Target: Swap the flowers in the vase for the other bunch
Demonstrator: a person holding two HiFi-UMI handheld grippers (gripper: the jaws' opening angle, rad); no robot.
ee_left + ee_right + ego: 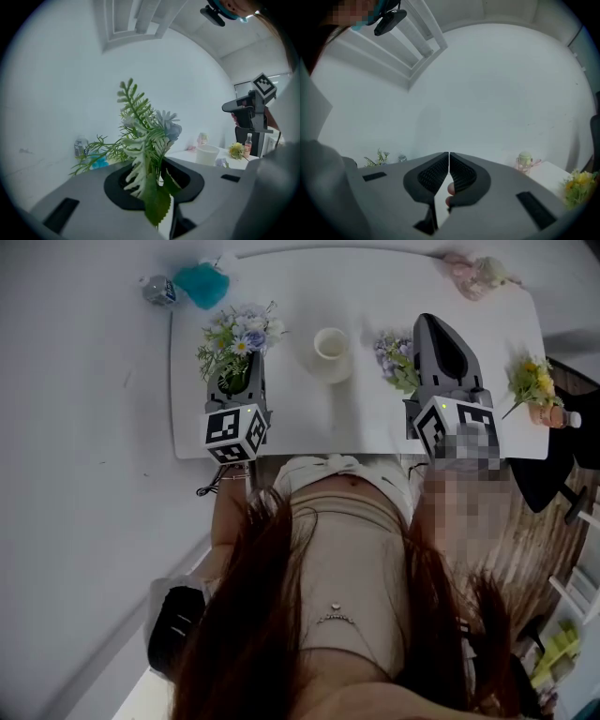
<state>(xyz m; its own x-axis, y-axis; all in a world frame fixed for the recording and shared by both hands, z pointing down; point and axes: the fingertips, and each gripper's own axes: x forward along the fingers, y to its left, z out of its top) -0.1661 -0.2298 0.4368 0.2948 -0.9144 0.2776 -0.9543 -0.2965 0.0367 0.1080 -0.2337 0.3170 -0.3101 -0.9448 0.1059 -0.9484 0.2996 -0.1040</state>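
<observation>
My left gripper [236, 373] is shut on the stems of a bunch of pale blue and white flowers with green fern leaves [239, 337], held over the table's left part. In the left gripper view the bunch [146, 136] rises from between the jaws. The white vase [332, 344] stands mid-table, its mouth showing no flowers; it also shows in the left gripper view as a vase [207, 155]. A small purple bunch [395, 358] lies just left of my right gripper [425, 322], which is shut with nothing in it [449, 157].
The white table [309, 418] carries a pot of yellow flowers [534, 382] at its right edge and a pink item [475, 272] at the far right corner. A teal object [202, 283] and a small bottle [159, 290] sit at the far left corner.
</observation>
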